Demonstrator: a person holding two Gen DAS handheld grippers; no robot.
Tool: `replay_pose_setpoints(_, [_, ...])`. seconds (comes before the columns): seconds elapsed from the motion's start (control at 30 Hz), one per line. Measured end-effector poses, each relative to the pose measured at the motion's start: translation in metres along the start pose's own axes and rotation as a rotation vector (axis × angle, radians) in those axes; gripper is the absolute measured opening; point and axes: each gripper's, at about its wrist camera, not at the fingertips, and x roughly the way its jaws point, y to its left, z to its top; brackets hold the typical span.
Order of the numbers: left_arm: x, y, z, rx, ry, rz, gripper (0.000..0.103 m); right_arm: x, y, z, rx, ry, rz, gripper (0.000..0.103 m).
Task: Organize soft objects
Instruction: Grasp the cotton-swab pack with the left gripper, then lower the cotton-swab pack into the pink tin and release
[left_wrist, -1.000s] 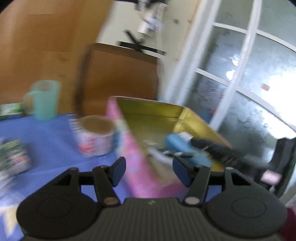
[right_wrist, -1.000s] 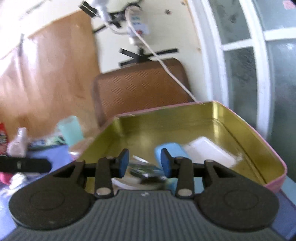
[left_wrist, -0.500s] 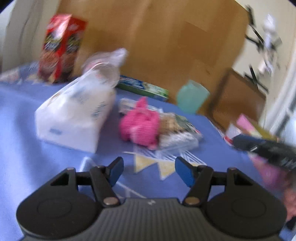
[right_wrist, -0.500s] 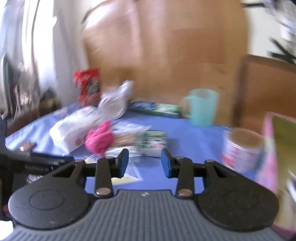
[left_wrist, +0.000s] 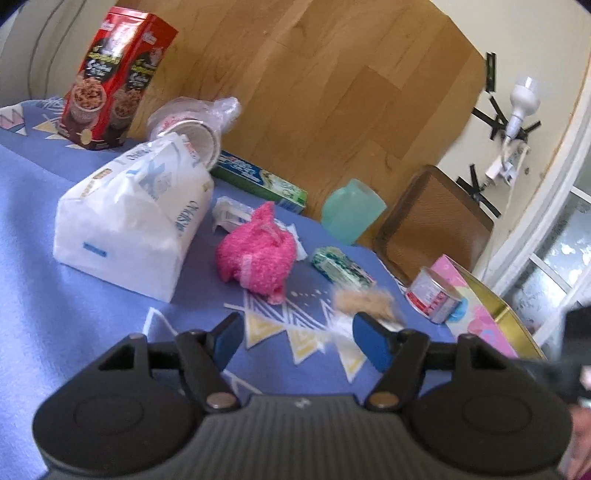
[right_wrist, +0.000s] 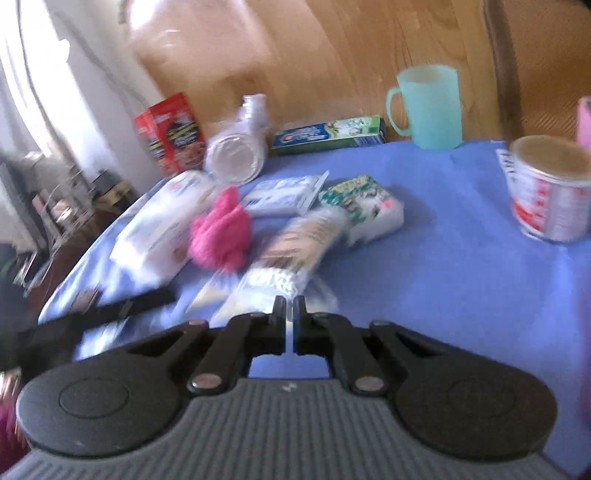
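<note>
A fluffy pink cloth (left_wrist: 258, 254) (right_wrist: 219, 236) lies mid-table beside a white soft pack (left_wrist: 129, 221) (right_wrist: 162, 221). A clear bag with beige and white contents (right_wrist: 295, 251) lies to its right and shows as a blurred beige patch (left_wrist: 365, 302) in the left wrist view. A small green tissue pack (left_wrist: 340, 267) (right_wrist: 362, 206) sits behind it. My right gripper (right_wrist: 290, 306) is shut, its tips pinching the bag's near clear edge. My left gripper (left_wrist: 299, 341) hovers in front of the pink cloth, its jaws opening with nothing between them.
A pink tin box with a gold inside (left_wrist: 491, 321) stands at the right, a tin can (left_wrist: 436, 295) (right_wrist: 550, 192) next to it. A teal mug (right_wrist: 428, 107), a toothpaste box (right_wrist: 328, 136), bagged plastic cups (left_wrist: 192, 125) and a red carton (left_wrist: 114, 74) line the back.
Both views swung left from the pink tin box to the pile of soft things. The right jaws went from apart to shut at the clear bag. The left jaws spread wider.
</note>
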Motion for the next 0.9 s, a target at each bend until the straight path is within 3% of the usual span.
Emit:
replay_pose_setpoints(0.13, [0.001, -0.021, -0.004, 0.03, 0.05, -0.083, 0.072, -0.051, 0.005, -0.04, -0.15, -0.004, -0.04, 0.011])
replay_pose_setpoints(0.2, [0.009, -0.039, -0.005, 0.049, 0.086, -0.123, 0.08, -0.063, 0.007, -0.056, -0.243, 0.014, -0.074, 0.034])
replay_pose_setpoints(0.23, [0.014, -0.048, -0.006, 0.069, 0.098, -0.13, 0.081, -0.064, 0.008, -0.059, -0.267, 0.014, -0.096, 0.066])
replay_pose_setpoints(0.27, [0.019, -0.057, -0.006, 0.092, 0.111, -0.132, 0.081, -0.064, 0.008, -0.061, -0.288, -0.009, -0.122, 0.081])
replay_pose_setpoints(0.37, [0.041, -0.082, -0.009, 0.162, 0.164, -0.111, 0.081, -0.056, 0.013, -0.061, -0.351, -0.071, -0.145, 0.082])
replay_pose_setpoints(0.43, [0.057, -0.089, -0.015, 0.161, 0.222, -0.083, 0.071, -0.038, 0.015, -0.055, -0.355, -0.064, -0.124, 0.079])
replay_pose_setpoints(0.47, [0.063, -0.09, -0.019, 0.148, 0.261, -0.097, 0.049, -0.027, 0.014, -0.053, -0.345, -0.041, -0.116, 0.057])
replay_pose_setpoints(0.5, [0.064, -0.095, -0.023, 0.152, 0.261, -0.1, 0.046, -0.016, 0.013, -0.052, -0.326, -0.014, -0.111, 0.046])
replay_pose_setpoints(0.53, [0.064, -0.101, -0.024, 0.162, 0.272, -0.098, 0.046, -0.014, 0.013, -0.052, -0.332, -0.046, -0.126, 0.034])
replay_pose_setpoints(0.6, [0.059, -0.12, -0.02, 0.21, 0.245, -0.084, 0.046, -0.02, 0.011, -0.048, -0.311, -0.056, -0.12, 0.033])
replay_pose_setpoints(0.7, [0.053, -0.159, -0.002, 0.271, 0.196, -0.172, 0.046, -0.051, 0.005, -0.046, -0.282, -0.17, -0.14, 0.033])
replay_pose_setpoints(0.8, [0.066, -0.207, 0.009, 0.353, 0.171, -0.266, 0.05, -0.09, -0.01, -0.042, -0.276, -0.294, -0.22, 0.033])
replay_pose_setpoints(0.9, [0.096, -0.257, 0.008, 0.439, 0.18, -0.31, 0.058, -0.125, -0.038, -0.036, -0.227, -0.364, -0.311, 0.033])
